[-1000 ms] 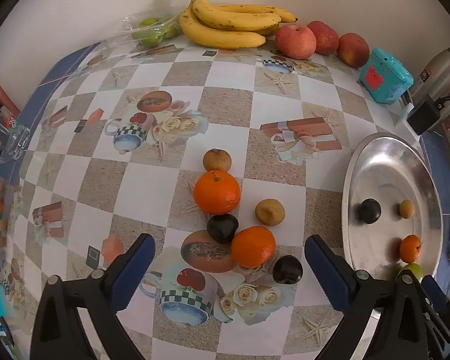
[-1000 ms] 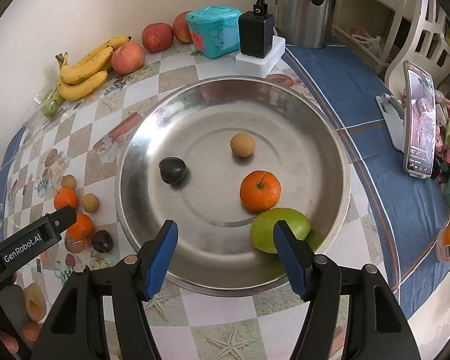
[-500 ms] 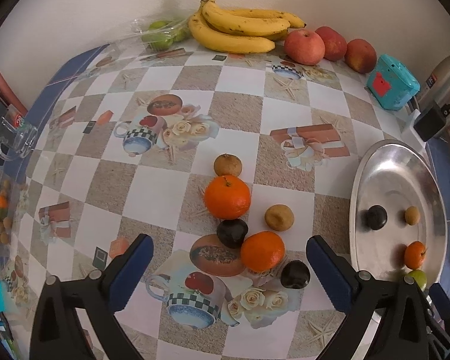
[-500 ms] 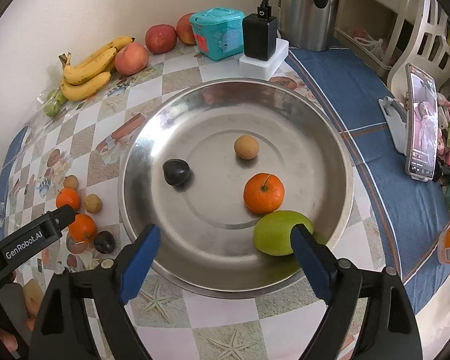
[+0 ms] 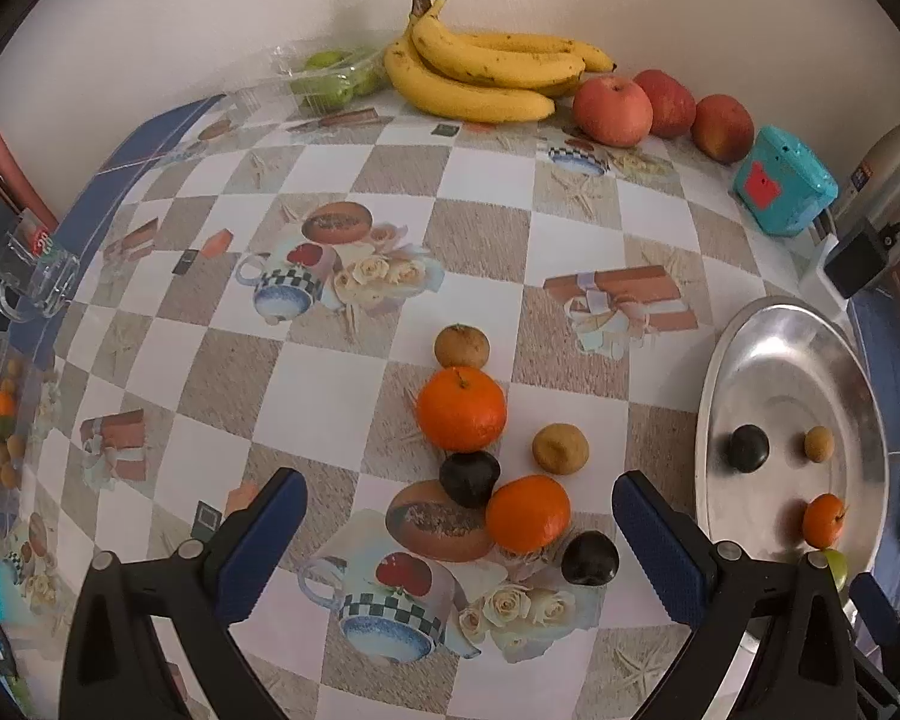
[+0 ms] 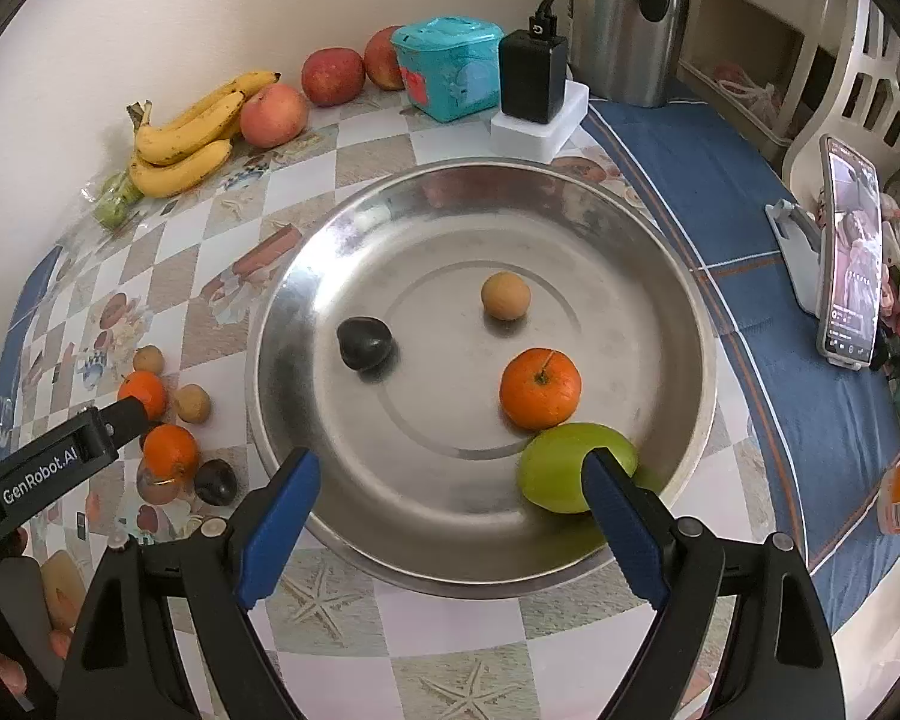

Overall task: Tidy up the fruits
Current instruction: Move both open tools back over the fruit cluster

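Since the right gripper (image 6: 450, 501) has spread wide and empty, the green fruit (image 6: 576, 465) apparently rests released near the tray (image 6: 306, 300) edge, leaving six fruits on the tablecloth (image 5: 342, 396) beneath the equally spread left gripper (image 5: 459, 531).

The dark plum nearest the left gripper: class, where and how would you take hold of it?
Grip the dark plum across its round middle, coming from above. It lies free on its outer sides, but the orange sits close beside it, so set the jaws clear of that side.

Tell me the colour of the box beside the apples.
Teal plastic box with a red patch; clearest in right wrist view.
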A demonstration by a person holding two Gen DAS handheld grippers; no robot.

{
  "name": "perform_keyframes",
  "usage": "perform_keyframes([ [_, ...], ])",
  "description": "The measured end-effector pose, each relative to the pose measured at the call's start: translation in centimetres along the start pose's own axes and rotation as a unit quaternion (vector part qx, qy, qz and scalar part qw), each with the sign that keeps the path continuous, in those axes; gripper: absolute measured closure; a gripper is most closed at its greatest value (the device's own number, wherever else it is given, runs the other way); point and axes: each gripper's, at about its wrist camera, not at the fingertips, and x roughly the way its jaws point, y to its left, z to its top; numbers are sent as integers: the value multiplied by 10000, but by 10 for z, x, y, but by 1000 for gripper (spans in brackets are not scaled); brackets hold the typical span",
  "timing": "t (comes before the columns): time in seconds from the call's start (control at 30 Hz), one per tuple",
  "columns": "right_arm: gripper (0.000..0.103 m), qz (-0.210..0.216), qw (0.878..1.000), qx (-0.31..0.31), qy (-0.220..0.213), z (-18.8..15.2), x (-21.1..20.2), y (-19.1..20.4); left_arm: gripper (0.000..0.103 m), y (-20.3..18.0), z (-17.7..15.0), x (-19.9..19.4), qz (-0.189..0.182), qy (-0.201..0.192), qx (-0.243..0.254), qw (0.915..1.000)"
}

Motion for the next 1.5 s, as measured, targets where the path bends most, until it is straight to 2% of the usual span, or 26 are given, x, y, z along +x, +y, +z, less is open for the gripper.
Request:
perform_keyframes([
  [0.3, 14, 113, 9998, -183, -46, 2, -5, 16, 0, 20, 3, -6, 31, -111, -138, 9998],
  [0.57, 14, 359, 9979, -530, -19, -1, -7, 44, 0, 44, 6, -12, 210, -252, -170, 9993],
  [1.17, 14, 1212, 9886, -877, 162, -12, -8, 104, 0, 102, 8, -21, -79, -244, -689, 9973],
  [1.5, 14, 1201, 9865, -1110, 55, -16, -10, 129, 0, 119, 10, -23, -266, -255, -842, 9958],
])
